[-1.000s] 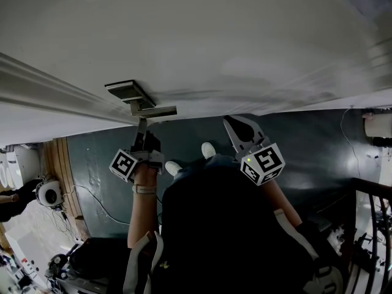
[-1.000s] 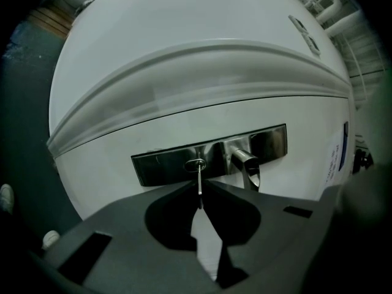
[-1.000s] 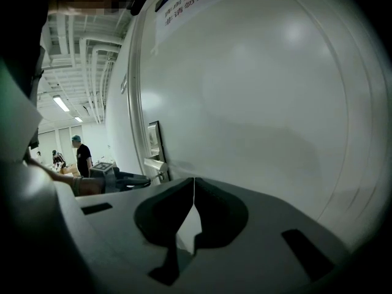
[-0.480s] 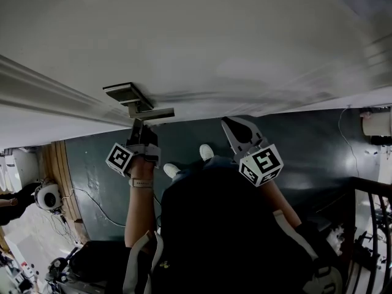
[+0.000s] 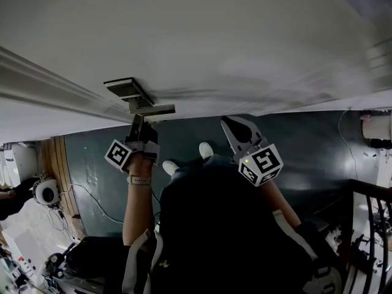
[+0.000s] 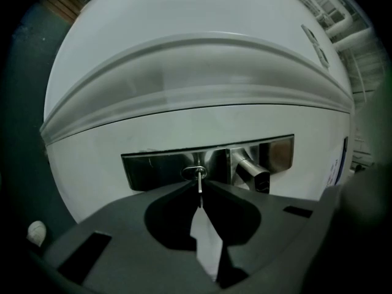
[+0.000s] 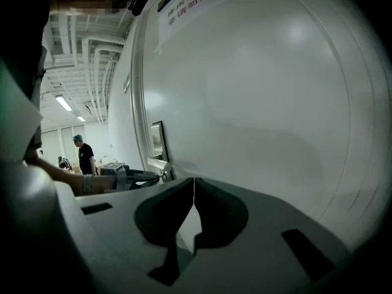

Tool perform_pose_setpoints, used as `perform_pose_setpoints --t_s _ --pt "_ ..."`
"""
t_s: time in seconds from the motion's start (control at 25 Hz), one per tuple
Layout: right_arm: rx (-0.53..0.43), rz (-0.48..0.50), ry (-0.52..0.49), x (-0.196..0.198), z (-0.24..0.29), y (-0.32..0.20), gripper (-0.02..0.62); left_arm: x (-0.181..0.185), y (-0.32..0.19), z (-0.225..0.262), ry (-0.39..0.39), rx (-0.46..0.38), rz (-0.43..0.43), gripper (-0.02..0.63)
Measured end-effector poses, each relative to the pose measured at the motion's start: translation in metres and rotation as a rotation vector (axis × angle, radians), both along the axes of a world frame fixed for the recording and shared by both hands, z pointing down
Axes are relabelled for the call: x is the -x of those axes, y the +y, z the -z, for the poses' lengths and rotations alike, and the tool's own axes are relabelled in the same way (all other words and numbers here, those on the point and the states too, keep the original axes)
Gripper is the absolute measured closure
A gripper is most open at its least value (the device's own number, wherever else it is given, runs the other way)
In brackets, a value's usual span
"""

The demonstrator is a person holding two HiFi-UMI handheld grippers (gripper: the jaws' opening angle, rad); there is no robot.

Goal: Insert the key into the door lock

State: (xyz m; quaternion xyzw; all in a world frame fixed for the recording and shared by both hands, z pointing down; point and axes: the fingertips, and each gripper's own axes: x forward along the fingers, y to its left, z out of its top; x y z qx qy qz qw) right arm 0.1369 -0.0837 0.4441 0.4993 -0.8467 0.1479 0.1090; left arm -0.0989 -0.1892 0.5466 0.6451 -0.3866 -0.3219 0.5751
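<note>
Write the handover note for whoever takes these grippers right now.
Left gripper: shut on the key, its tip at the keyhole in the steel lock plate, beside the lever handle.
Right gripper: shut, empty, facing the bare white door.
Done: key lined up at the lock; depth unclear.
To do: push it fully home.

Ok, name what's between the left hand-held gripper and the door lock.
Only the thin silver key it pinches, tip at the steel lock plate's keyhole; left gripper view shows it.

Dark floor; wooden strip at left; black railing at right; distant person; ceiling light.
</note>
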Motion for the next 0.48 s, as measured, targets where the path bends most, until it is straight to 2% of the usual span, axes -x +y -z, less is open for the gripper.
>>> perform_pose_setpoints --t_s 0.16,0.48 --pt "0.001 0.028 -0.003 0.006 -0.001 0.000 0.578 0.002 0.009 0.000 0.037 0.002 -0.007 0.577" --pt "0.006 0.120 -0.015 0.026 0.001 -0.002 0.578 0.010 0.040 0.010 0.034 -0.020 -0.015 0.597"
